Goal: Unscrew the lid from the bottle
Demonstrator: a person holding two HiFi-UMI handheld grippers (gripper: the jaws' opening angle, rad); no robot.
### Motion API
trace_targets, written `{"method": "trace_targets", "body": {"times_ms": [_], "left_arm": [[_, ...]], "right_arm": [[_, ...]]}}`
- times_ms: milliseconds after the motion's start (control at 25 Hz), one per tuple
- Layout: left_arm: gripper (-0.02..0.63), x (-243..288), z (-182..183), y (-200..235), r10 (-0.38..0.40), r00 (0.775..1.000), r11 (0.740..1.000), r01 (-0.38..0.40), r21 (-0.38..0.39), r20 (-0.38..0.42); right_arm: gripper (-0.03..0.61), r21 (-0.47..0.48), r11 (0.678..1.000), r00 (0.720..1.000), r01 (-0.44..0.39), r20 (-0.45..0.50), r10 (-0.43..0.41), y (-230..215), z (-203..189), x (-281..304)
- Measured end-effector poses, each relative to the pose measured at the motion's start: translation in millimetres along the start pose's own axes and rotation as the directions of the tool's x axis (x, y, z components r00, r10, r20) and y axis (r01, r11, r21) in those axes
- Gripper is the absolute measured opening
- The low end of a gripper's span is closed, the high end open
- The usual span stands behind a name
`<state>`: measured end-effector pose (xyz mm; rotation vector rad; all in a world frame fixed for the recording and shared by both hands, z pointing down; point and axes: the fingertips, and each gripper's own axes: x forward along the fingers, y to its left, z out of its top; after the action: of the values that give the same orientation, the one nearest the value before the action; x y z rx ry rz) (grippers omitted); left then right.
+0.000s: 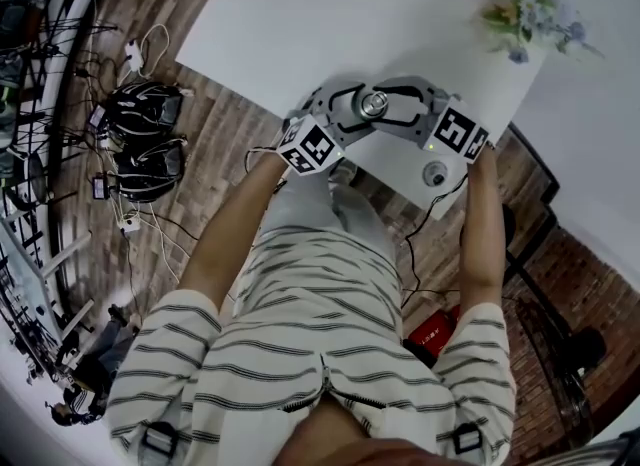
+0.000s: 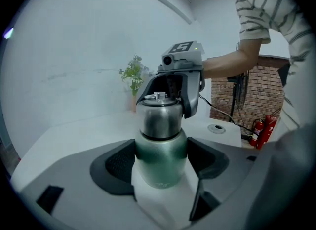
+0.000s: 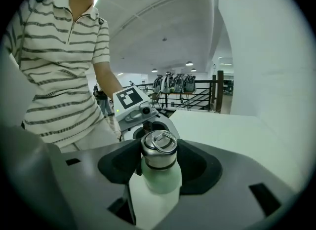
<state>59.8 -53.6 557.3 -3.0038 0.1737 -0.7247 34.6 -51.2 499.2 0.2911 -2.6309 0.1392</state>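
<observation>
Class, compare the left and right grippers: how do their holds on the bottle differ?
The left gripper clamps the bottle on its green body; the right gripper clamps the silver lid. The left gripper sits lower, the right gripper higher. Both are shut, facing each other.

The left gripper (image 2: 160,161) clamps the upright green bottle (image 2: 160,167), while the right gripper (image 2: 167,95) flanks its steel lid (image 2: 159,119).

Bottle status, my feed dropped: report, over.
Left gripper clamped on bottle body. Right gripper clamped on lid, not yet off. Plant far corner, nothing blocking.
</observation>
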Motion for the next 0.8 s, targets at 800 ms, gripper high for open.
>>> {"method": "trace_targets", "body": {"times_ms": [800], "left_arm": [[0.33,3,-1,2,0.009,1.0,1.0,-0.009,-0.001,-0.008]], "right_arm": [[0.299,0.116,0.961,0.956,0.252,0.123,-0.266,-12,7,-17]]}}
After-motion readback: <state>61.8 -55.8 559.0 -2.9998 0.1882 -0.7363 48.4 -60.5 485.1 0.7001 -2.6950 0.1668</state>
